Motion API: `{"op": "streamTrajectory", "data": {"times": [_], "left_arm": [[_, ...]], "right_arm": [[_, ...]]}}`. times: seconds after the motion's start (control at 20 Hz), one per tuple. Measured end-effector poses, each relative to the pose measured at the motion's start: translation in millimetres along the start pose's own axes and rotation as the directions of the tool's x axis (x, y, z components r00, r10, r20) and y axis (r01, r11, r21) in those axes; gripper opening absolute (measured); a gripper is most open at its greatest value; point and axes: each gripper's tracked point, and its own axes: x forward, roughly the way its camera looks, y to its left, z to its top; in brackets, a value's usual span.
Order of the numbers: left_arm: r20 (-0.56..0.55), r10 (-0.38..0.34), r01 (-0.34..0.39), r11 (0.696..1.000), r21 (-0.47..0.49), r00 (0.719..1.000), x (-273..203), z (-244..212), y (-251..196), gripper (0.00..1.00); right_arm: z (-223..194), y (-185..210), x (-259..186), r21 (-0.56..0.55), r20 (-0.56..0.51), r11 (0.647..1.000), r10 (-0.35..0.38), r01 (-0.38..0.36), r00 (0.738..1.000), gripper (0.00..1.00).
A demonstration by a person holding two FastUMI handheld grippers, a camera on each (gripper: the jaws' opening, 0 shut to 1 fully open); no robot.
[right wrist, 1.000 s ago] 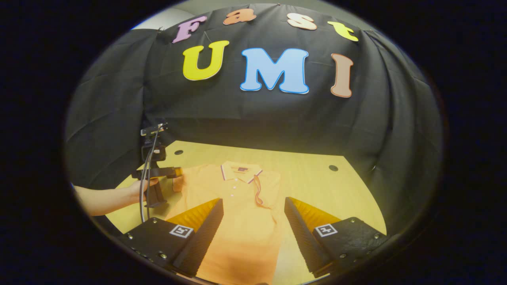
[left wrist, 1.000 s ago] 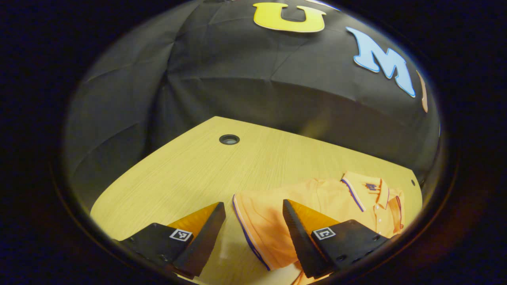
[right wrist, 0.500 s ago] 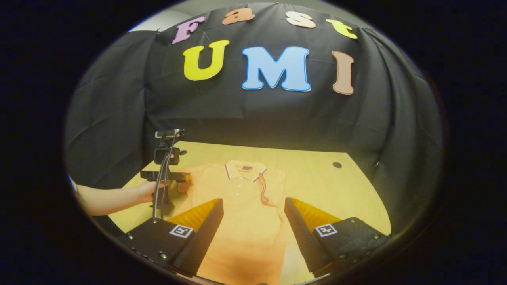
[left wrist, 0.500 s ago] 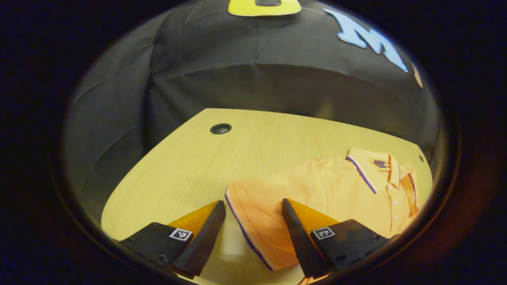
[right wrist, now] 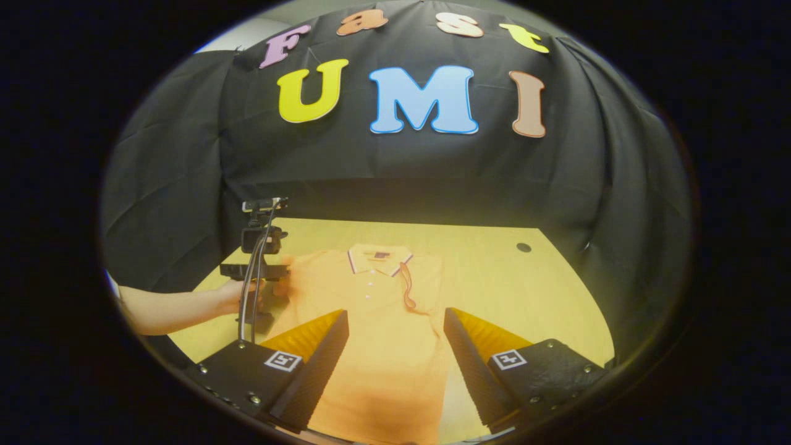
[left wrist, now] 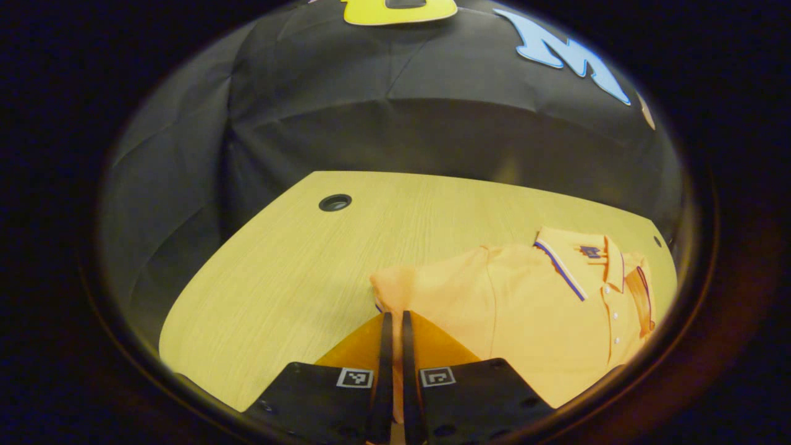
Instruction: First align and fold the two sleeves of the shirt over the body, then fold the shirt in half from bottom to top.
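Currently, the left gripper is clenched on the left sleeve of the orange shirt, which lies flat on the wooden table, collar toward the booth wall. The right gripper hangs released above the shirt's lower body, both fingers spread and touching nothing. Judged step: fold 1 of 2 sleeves. The right sleeve appears to lie over the body already. The next move calls for carrying the pinched sleeve across the chest, aligned, before release.
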Motion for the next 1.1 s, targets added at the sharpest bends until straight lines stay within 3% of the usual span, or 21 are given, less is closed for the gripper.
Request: {"op": "streamTrajectory", "data": {"times": [0.15,0.4,0.6,0.9,1.1], "left_arm": [[0.011,-0.016,0.016,1.0,0.012,1.0,-3,6,-7,0.09],[0.1,-0.051,0.047,0.998,0.033,0.994,-23,37,-27,0.12],[0.112,-0.098,0.092,0.994,0.052,0.989,-34,43,-56,0.09],[0.067,-0.186,0.172,0.969,0.176,0.98,-34,29,-102,0.09],[0.042,-0.24,0.221,0.94,0.261,0.97,-39,25,-119,0.14]], "right_arm": [[-3,-6,-2,0.008,-0.008,1.0,-0.009,0.009,1.0,0.96],[-2,-12,0,0.015,-0.002,1.0,-0.017,0.017,1.0,0.95],[-3,-7,5,0.02,-0.006,1.0,-0.008,0.008,1.0,0.96],[-9,-2,6,0.022,-0.019,0.999,-0.033,0.034,0.999,0.96],[-13,0,6,0.04,-0.022,0.996,-0.078,0.079,0.997,0.96]]}}
